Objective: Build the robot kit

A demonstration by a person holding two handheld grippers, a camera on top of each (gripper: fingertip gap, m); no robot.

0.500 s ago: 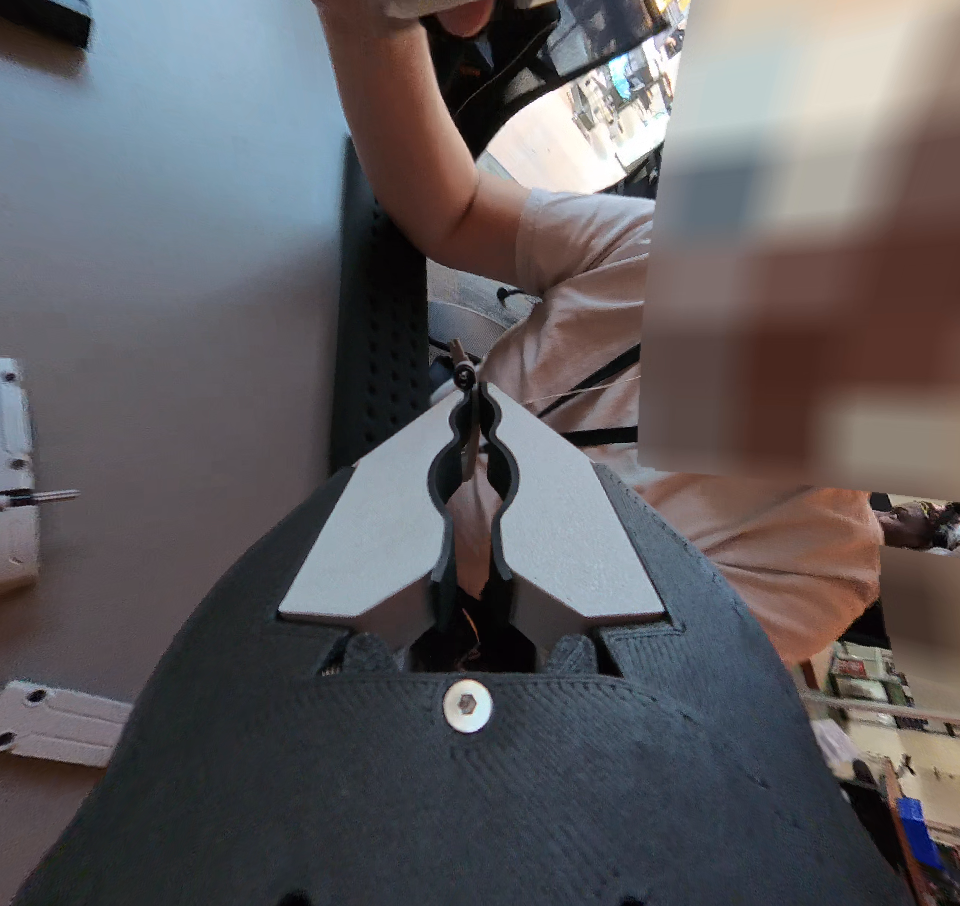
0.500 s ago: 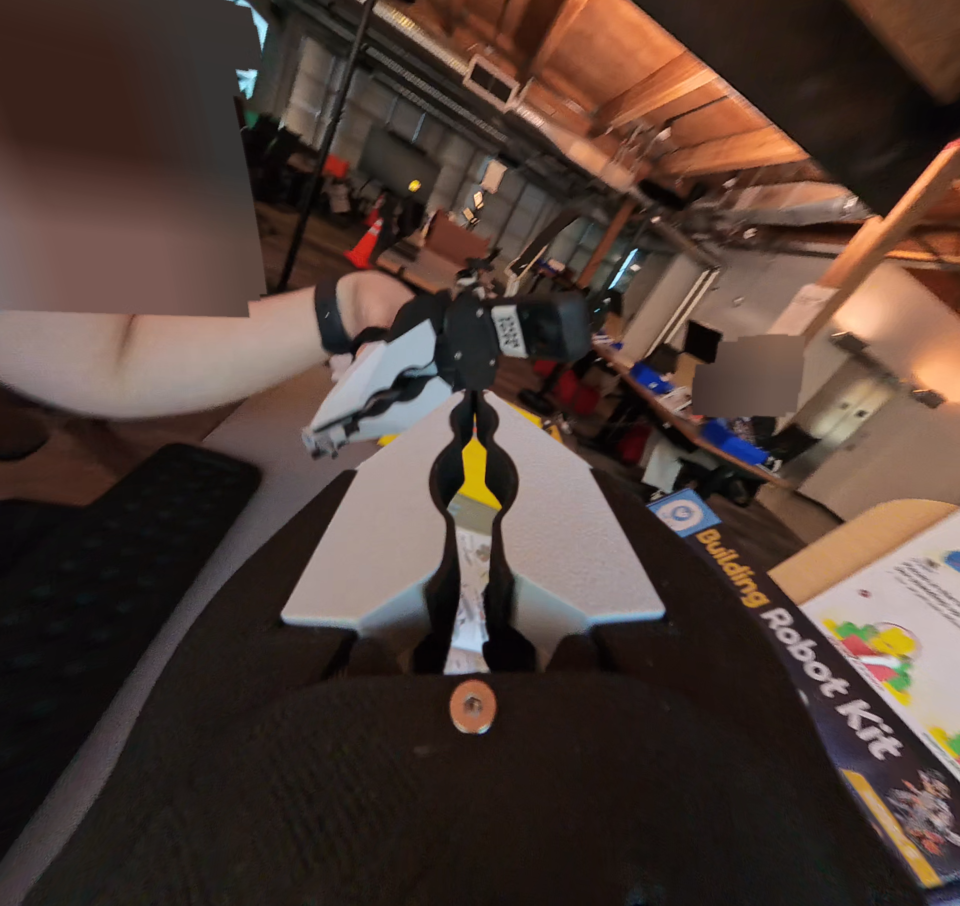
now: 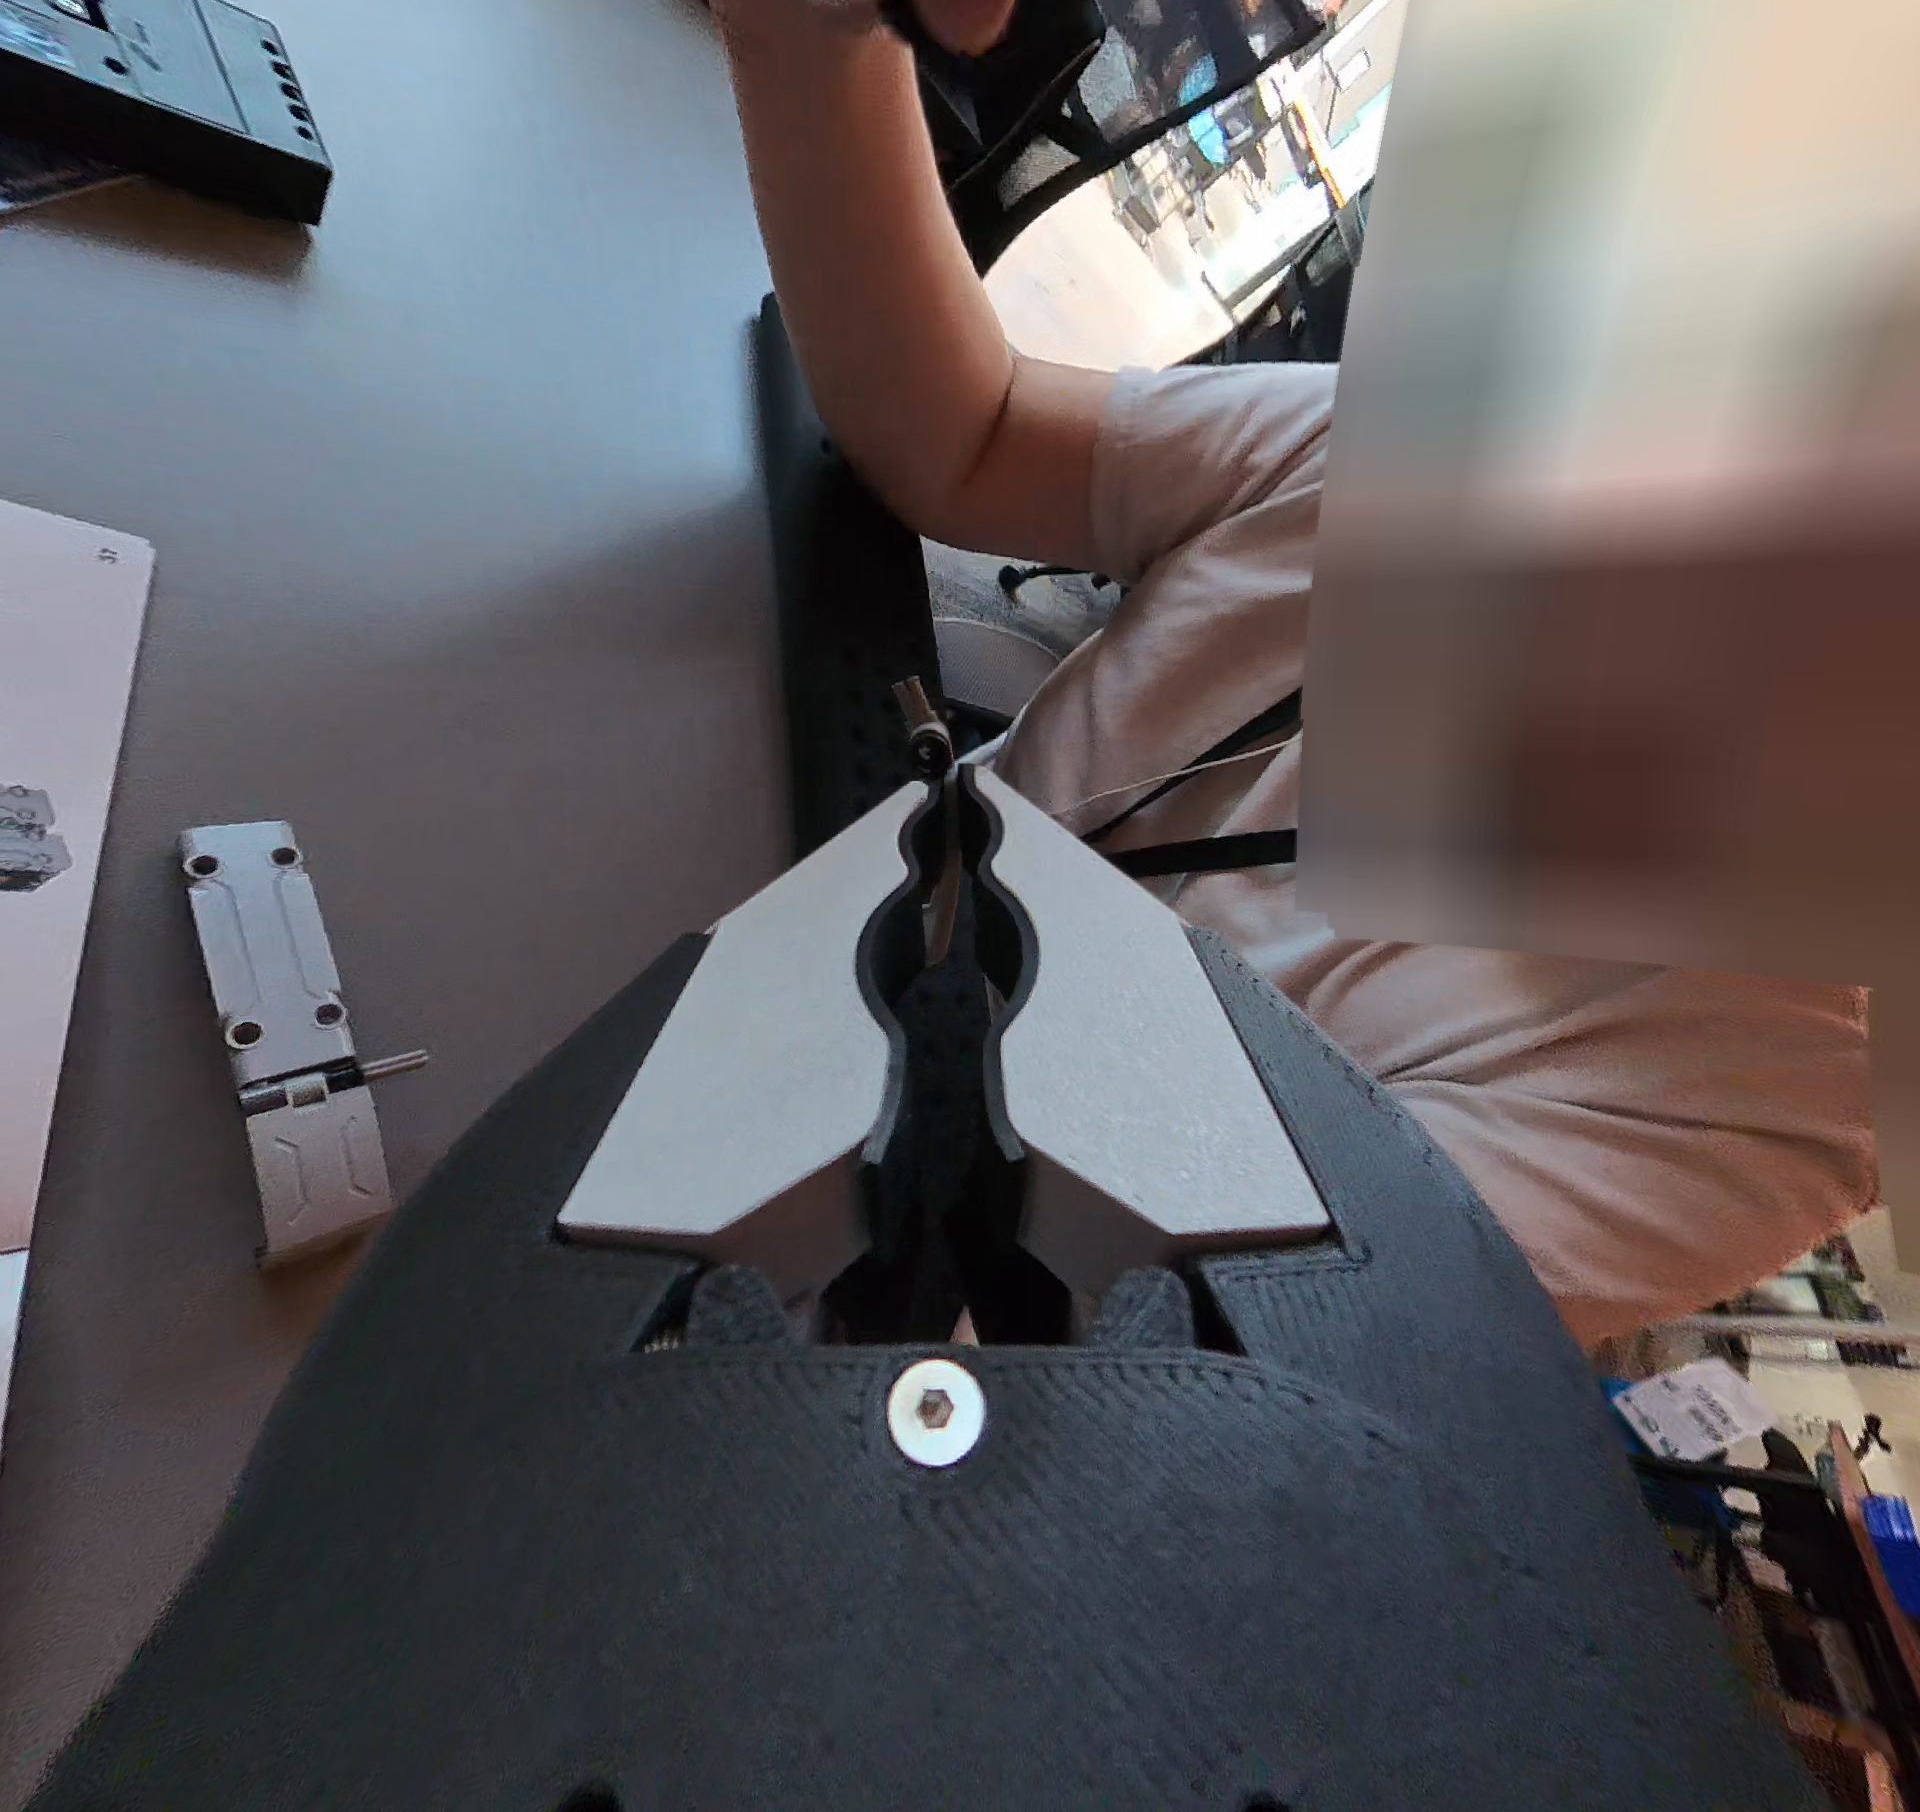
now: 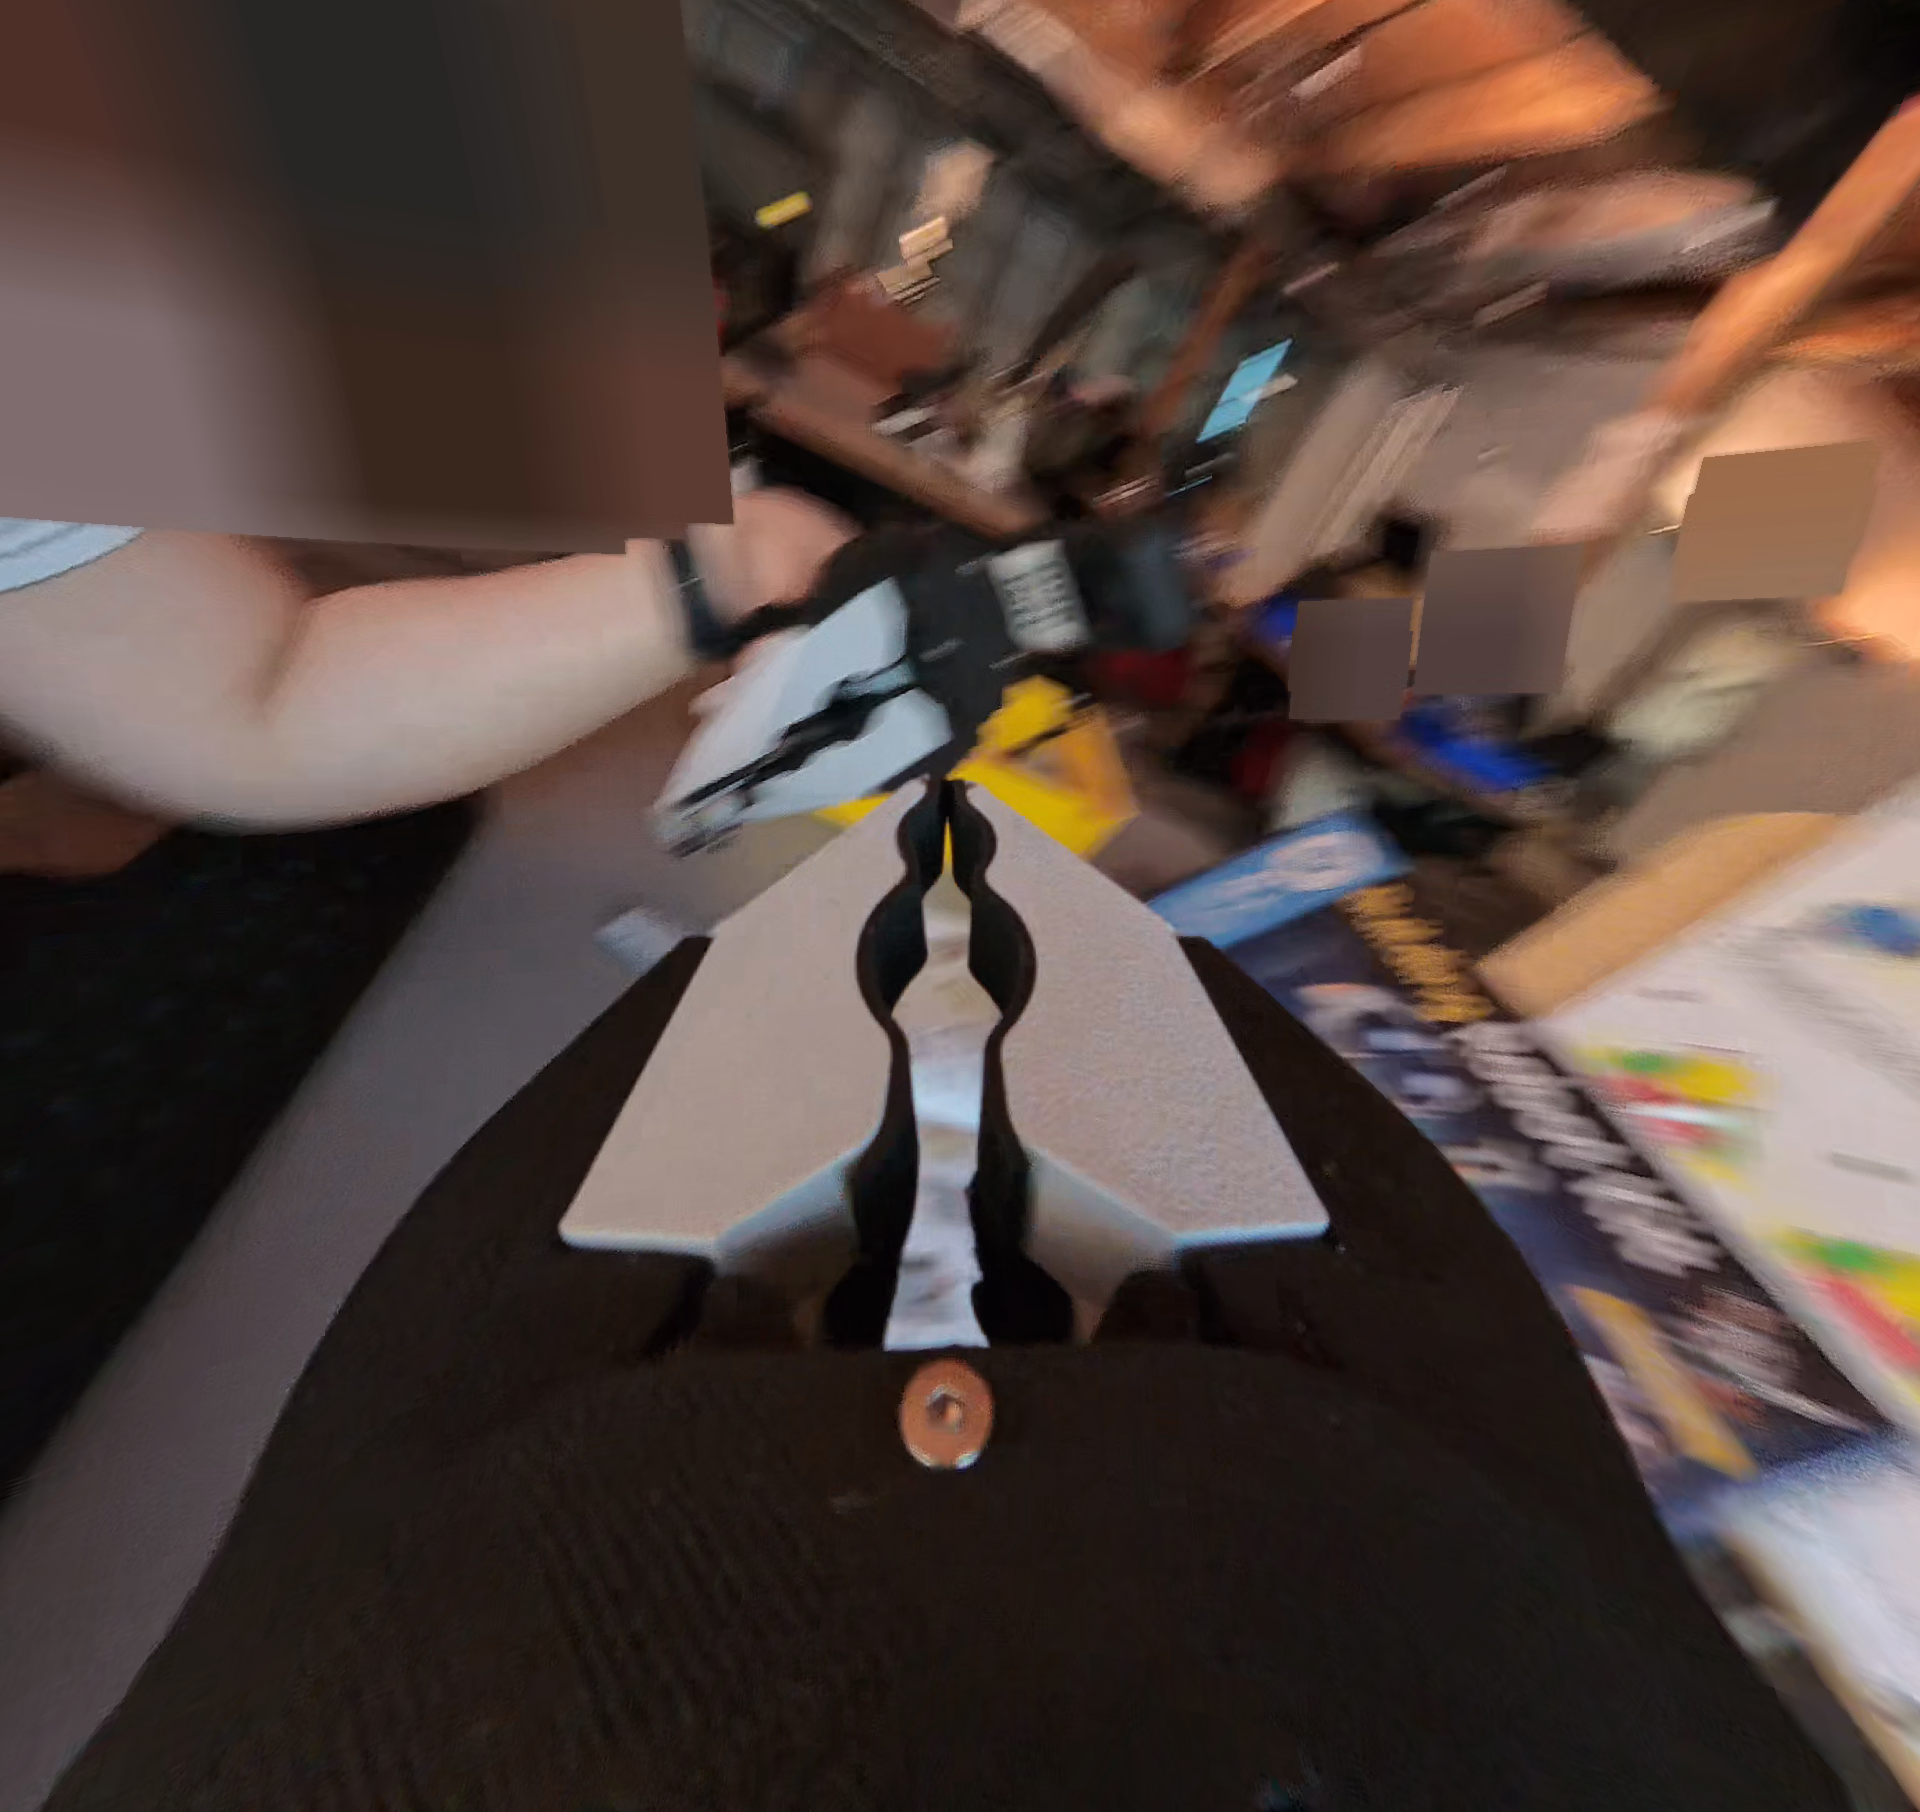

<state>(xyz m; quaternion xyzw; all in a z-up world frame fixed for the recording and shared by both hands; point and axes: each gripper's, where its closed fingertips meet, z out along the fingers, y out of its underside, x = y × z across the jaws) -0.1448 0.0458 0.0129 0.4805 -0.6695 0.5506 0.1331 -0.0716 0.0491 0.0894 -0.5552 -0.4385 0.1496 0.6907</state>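
— Pin (image 3: 925, 732): where is it sitting?
— Mid-frame, and the left gripper (image 3: 951, 775) is pinching it at its tips, over the grey table (image 3: 520, 412). A metal hinge plate (image 3: 275, 1014) is lying lower left.
— Right gripper (image 4: 945, 806)?
— Its tips are pressing together, gripping nothing.
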